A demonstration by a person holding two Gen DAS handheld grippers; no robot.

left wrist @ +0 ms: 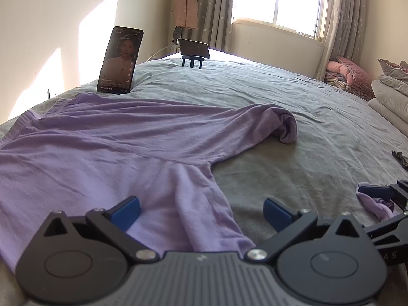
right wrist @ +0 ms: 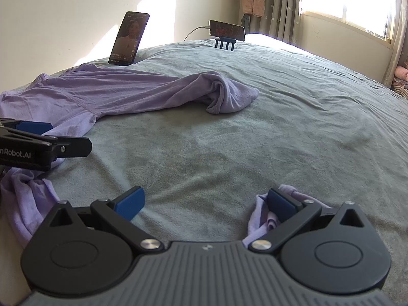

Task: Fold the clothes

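Purple garment (left wrist: 107, 140) is lying spread on the grey bed sheet (left wrist: 293, 102), long axis running from the bed's left edge toward the middle, w/ one leg/sleeve (left wrist: 255, 119) reaching rightward and ending in a bunched cuff. A second limb (left wrist: 201, 204) is pointing down toward the near edge, passing under the left gripper (left wrist: 201, 211).

Waistband-like hem is sitting near the left edge, just in front of an upright phone (left wrist: 119, 60) propped at the far-left side. Another phone on a stand (left wrist: 193, 49) is standing at the far edge. Right half of the bed is lying bare, w/ folded bedding (left wrist: 390, 89) at the right edge.

Left gripper's jaws are spread wide, straddling the near limb, not pinching it. Right gripper (right wrist: 206, 204) is also gaping wide over bare sheet; a small purple bit of cloth (right wrist: 257, 216) is touching its right finger (right wrist: 280, 206), but nothing is clamped.
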